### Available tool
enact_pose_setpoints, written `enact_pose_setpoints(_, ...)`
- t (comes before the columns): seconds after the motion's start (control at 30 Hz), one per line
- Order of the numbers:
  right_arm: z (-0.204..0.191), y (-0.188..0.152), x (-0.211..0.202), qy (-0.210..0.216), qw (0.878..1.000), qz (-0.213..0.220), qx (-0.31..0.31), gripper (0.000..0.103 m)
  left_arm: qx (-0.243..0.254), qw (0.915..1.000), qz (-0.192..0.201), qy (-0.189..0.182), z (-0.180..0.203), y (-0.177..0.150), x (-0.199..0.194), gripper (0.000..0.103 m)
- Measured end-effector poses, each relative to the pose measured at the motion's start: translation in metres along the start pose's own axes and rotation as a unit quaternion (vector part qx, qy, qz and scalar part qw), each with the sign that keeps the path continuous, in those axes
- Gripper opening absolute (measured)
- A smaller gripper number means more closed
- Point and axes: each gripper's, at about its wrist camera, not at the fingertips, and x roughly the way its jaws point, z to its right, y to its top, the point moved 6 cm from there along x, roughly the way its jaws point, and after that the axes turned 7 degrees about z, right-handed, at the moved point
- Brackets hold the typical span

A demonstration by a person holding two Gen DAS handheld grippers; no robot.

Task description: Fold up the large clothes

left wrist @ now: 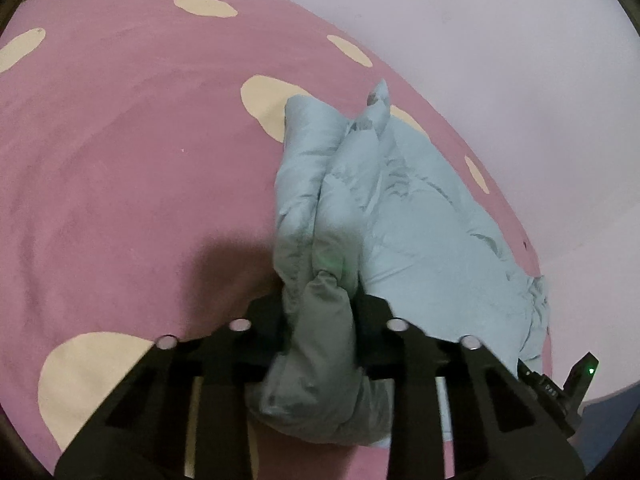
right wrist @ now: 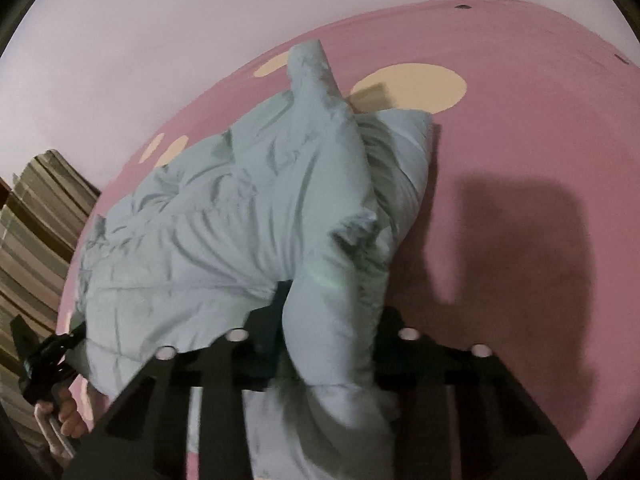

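A pale blue padded jacket (left wrist: 416, 216) lies bunched on a pink surface with cream spots (left wrist: 120, 160). My left gripper (left wrist: 322, 300) is shut on a thick fold of the jacket, which bulges back between the fingers. In the right wrist view the same jacket (right wrist: 224, 232) spreads to the left, and my right gripper (right wrist: 328, 316) is shut on another thick fold of it. The left gripper (right wrist: 44, 356) shows at the lower left of that view, at the jacket's other edge. The right gripper (left wrist: 560, 384) shows at the lower right of the left wrist view.
A pale lilac wall (left wrist: 480, 40) runs along the far edge of the pink surface (right wrist: 520, 160). A striped brown fabric (right wrist: 36, 220) is at the left of the right wrist view. Open pink surface lies to the left in the left wrist view.
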Motion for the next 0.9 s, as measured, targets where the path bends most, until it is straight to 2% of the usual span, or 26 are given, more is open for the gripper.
enact_pose_setpoints(0.17, -0.013, -0.006, -0.009, 0.017, 1.000, 0.006, -0.003, 0.019, 0.009, 0.9998, 0.015, 0.005, 0.001, 0.004, -0.018, 0.017)
enact_pose_setpoints(0.33, -0.029, -0.025, -0.019, 0.047, 0.999, -0.003, 0.003, 0.019, 0.007, 0.9996, 0.024, 0.014, -0.013, 0.004, -0.046, 0.016)
enact_pose_setpoints(0.57, -0.062, -0.067, -0.034, 0.083, 0.996, -0.023, -0.008, 0.019, -0.021, 0.9988, 0.035, 0.028, -0.061, -0.010, -0.107, 0.016)
enact_pose_setpoints(0.73, -0.082, -0.088, -0.044, 0.095, 0.995, -0.031, -0.016, 0.019, -0.039, 0.9978, 0.038, 0.038, -0.086, -0.023, -0.134, 0.016)
enact_pose_setpoints(0.9, -0.081, -0.106, -0.057, 0.099, 0.994, -0.031, -0.020, 0.019, -0.040, 0.9977, 0.038, 0.040, -0.095, -0.034, -0.151, 0.016)
